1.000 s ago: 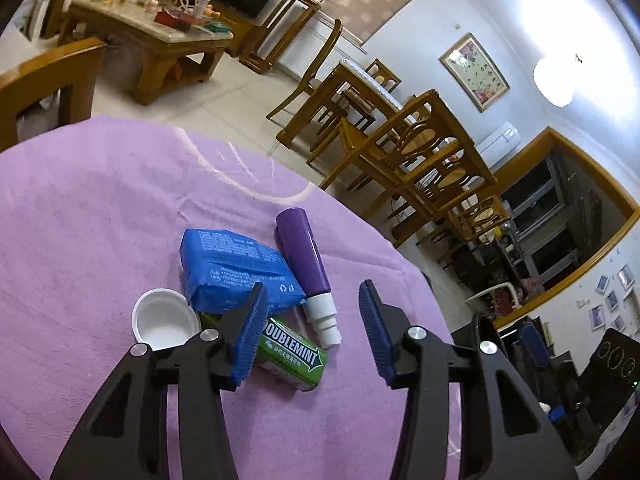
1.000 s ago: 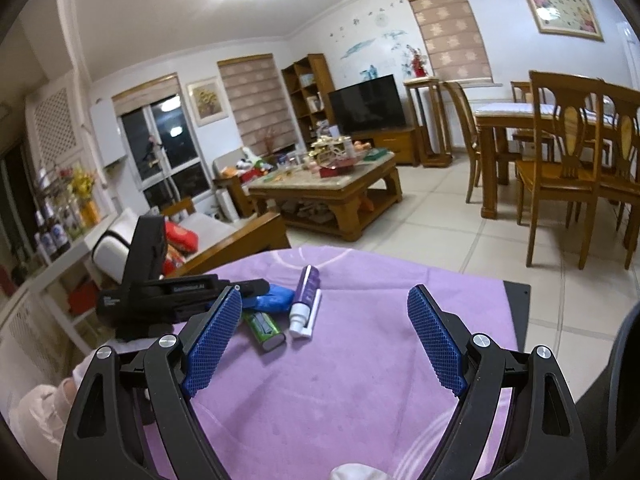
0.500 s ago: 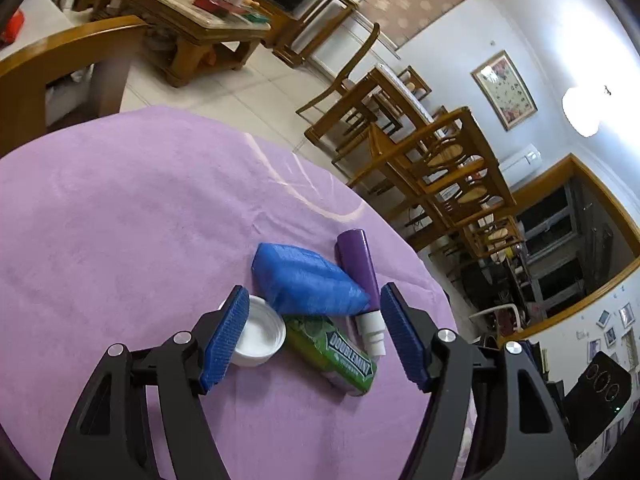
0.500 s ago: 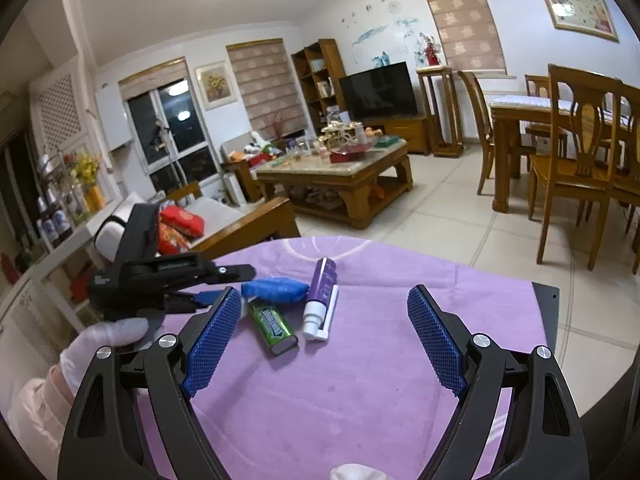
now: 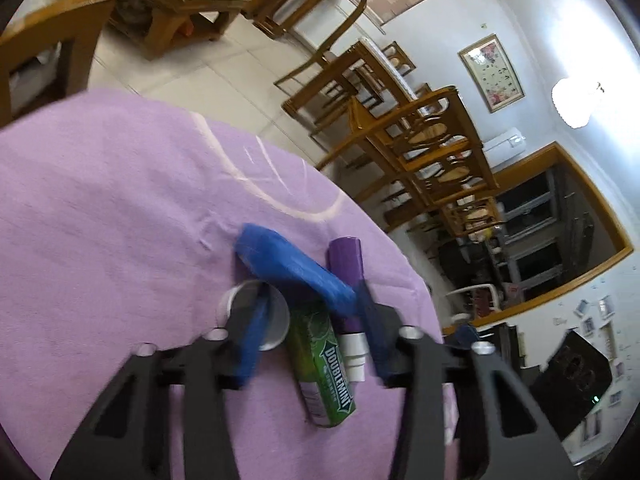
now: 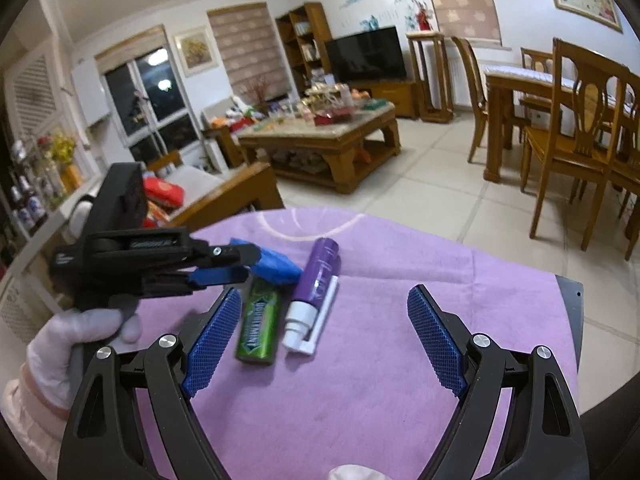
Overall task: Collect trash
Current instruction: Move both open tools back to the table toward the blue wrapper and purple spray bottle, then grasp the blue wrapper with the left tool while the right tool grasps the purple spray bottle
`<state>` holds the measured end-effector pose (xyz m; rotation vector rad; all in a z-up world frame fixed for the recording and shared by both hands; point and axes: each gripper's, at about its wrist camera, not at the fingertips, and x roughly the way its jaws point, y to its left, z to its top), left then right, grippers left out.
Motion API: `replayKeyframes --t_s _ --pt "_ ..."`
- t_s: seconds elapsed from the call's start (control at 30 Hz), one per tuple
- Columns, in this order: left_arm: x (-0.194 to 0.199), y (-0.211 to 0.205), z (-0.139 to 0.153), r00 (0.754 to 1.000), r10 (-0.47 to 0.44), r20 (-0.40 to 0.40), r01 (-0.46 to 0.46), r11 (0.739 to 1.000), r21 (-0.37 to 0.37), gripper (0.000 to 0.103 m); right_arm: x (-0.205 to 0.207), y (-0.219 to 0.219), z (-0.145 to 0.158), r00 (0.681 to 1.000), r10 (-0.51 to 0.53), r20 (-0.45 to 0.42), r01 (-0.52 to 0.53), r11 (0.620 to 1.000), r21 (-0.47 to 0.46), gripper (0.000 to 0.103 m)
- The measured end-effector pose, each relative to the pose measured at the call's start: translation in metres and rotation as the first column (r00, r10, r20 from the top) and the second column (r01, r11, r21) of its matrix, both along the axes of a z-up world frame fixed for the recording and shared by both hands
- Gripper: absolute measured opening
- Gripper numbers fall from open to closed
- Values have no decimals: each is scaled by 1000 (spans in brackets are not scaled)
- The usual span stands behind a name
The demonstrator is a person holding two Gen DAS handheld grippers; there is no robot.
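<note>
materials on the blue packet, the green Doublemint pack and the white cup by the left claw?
Blue packet: looks like soft plastic film, creased and faintly glossy. Doublemint pack: probably printed foil or glossy wrap over a rigid stick shape; it catches light. White cup: thin paper or plastic, matte, rim blurred, cannot tell which. Left claw straddles them, open.

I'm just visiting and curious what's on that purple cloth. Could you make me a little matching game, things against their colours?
Things:
1. gum pack
2. tube
3. soft packet
4. small cup

Colours:
a. blue
b. white
c. green
d. purple with a white tip

Pairs: 1-c, 2-d, 3-a, 4-b
</note>
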<state>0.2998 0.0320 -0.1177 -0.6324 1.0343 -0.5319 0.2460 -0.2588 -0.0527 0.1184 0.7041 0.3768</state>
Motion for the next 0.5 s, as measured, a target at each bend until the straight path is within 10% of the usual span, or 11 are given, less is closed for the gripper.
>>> replayKeyframes --t_s 0.23,0.5 --pt "7 18 -8 999 41 -16 -43 988 -150 31 41 13 -15 996 -18 -89 20 1000 21 84" --pt "13 23 0 996 82 -29 -84 992 -92 47 66 34 -36 988 -12 -153 14 1000 14 84"
